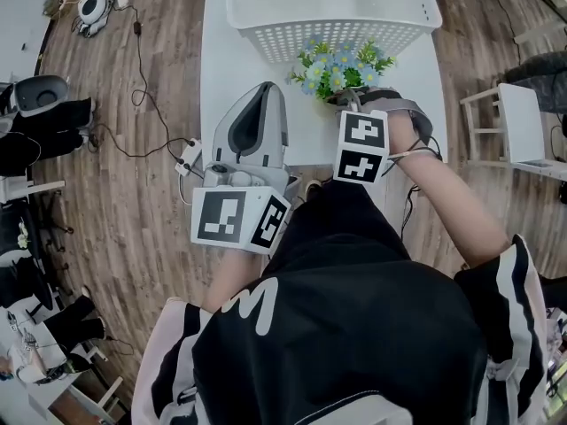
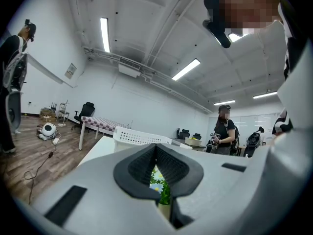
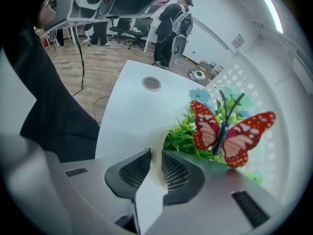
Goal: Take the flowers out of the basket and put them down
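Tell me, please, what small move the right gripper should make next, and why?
Probably draw the right gripper back from the flowers. They already sit on the table outside the basket, and the jaws stand apart with only bare table between them.

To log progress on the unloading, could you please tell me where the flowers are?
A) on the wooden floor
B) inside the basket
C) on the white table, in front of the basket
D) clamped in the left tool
C: in the head view the flowers stand on the white table, just outside the near wall of the basket.
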Motion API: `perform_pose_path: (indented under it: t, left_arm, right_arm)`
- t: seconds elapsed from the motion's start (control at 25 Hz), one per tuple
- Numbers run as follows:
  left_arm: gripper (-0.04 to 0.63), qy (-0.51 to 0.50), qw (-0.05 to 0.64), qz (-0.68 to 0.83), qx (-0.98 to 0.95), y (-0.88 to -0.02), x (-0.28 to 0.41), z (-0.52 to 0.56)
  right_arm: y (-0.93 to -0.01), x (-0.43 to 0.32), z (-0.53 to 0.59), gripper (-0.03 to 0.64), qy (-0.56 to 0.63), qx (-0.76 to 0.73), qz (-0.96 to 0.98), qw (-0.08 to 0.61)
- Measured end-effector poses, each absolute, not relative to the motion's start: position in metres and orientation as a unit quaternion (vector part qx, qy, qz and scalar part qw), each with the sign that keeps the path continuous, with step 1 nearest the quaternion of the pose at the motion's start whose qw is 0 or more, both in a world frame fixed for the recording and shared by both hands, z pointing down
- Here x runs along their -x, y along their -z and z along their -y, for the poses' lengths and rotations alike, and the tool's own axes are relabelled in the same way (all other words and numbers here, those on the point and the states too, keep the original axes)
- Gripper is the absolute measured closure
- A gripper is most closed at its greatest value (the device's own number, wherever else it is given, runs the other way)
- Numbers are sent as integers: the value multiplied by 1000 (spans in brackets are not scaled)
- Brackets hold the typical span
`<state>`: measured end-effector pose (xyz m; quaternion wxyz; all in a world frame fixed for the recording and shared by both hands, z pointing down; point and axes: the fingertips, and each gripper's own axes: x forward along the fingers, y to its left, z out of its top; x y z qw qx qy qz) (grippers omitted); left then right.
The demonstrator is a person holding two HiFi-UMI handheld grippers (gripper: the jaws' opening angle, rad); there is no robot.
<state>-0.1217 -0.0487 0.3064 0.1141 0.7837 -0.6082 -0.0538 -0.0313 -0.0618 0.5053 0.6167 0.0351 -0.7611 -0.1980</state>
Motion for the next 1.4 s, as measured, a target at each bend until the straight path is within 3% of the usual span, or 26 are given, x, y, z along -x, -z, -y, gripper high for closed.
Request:
perform_pose_path:
  t: [0.16, 0.36, 0.76, 0.88, 1.0, 1.12, 1.4]
  left_arm:
    - [592, 55, 114, 606, -786, -305, 122, 48]
    - [592, 55, 114, 601, -789, -304, 120, 48]
    - [592, 53, 116, 593, -795, -309, 117, 47]
    - [592, 54, 114, 590, -797, -308, 115, 48]
    - [592, 53, 115, 589, -798, -308, 112, 48]
    - [592, 53, 116, 582, -803, -308, 104, 48]
    - [592, 57, 110, 564, -816, -301, 86, 45]
  right_arm:
    - [-507, 31, 60, 530, 209, -45, 773, 597]
    - [-508, 21, 63, 454, 196, -73, 778, 593]
    - [-471, 16, 59, 454, 133, -179, 829, 512]
    - [-440, 17, 63, 462, 112, -221, 852, 461]
    - [-395, 21, 72, 540, 74, -276, 884, 370]
    - [-351, 24, 76, 551, 60, -314, 906, 277]
    - [-296, 35, 61, 577, 58, -334, 930, 140]
